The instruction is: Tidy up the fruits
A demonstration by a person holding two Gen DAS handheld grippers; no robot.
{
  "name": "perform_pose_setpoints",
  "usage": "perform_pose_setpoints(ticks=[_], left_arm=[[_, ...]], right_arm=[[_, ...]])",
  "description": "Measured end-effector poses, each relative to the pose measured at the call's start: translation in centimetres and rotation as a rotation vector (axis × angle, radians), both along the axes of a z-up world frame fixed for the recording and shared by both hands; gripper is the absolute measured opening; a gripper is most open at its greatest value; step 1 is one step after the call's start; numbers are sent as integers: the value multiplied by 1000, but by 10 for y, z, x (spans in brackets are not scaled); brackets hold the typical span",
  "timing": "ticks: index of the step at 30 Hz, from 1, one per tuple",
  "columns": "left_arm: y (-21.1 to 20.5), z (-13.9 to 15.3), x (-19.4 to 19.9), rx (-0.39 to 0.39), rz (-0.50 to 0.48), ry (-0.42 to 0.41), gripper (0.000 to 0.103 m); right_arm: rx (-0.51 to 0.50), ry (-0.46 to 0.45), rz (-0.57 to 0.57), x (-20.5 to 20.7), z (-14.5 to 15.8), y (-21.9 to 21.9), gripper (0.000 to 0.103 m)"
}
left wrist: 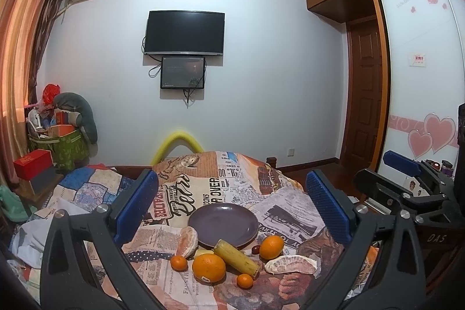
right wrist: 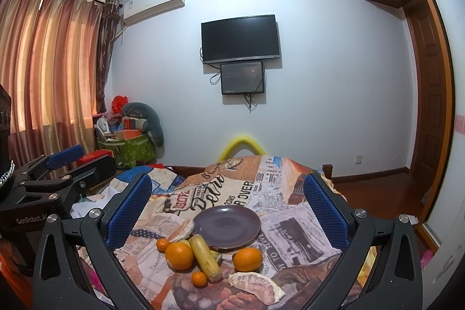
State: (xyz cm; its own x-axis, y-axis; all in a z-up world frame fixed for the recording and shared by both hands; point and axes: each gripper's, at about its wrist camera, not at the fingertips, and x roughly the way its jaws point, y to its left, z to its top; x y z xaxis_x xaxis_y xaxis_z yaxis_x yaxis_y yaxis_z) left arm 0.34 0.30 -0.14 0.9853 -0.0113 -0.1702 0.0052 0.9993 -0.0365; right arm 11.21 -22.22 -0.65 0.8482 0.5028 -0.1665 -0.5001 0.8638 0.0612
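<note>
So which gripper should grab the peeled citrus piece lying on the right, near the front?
Probably the right gripper: it's open, and the peeled segment lies on its side. The left gripper is open too.

On the newspaper-print cloth point(left wrist: 232, 188) we read "OVER" and, in script, "Retro" — also "TO SERVE" near the plate. The left gripper's body point(right wrist: 29, 220) carries "GenRobot.AI" — the right gripper's body point(left wrist: 436, 238) "DAS".

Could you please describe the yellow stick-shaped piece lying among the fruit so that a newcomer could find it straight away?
Start at the round dark purple plate on the newspaper-print cloth. Fruit is clustered along the plate's near edge. There, the pale yellow cylindrical stick with cut ends leans on the rim, between the large round orange with a sticker and a second orange; it is the only long, straight piece among round and crescent-shaped ones.
</note>
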Motion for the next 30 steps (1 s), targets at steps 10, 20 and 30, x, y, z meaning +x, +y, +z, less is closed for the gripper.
perform_pose_setpoints(ticks=[10,20,30], left_arm=[[1,0,0,-4,2,-2,103],[1,1,1,-7,-1,-1,103],[1,0,2,-14,-4,0,103]], right_arm=[[3,0,0,-1,0,0,103],[4,1,2,0,1,0,103],[5,1,3,0,1,0,103]])
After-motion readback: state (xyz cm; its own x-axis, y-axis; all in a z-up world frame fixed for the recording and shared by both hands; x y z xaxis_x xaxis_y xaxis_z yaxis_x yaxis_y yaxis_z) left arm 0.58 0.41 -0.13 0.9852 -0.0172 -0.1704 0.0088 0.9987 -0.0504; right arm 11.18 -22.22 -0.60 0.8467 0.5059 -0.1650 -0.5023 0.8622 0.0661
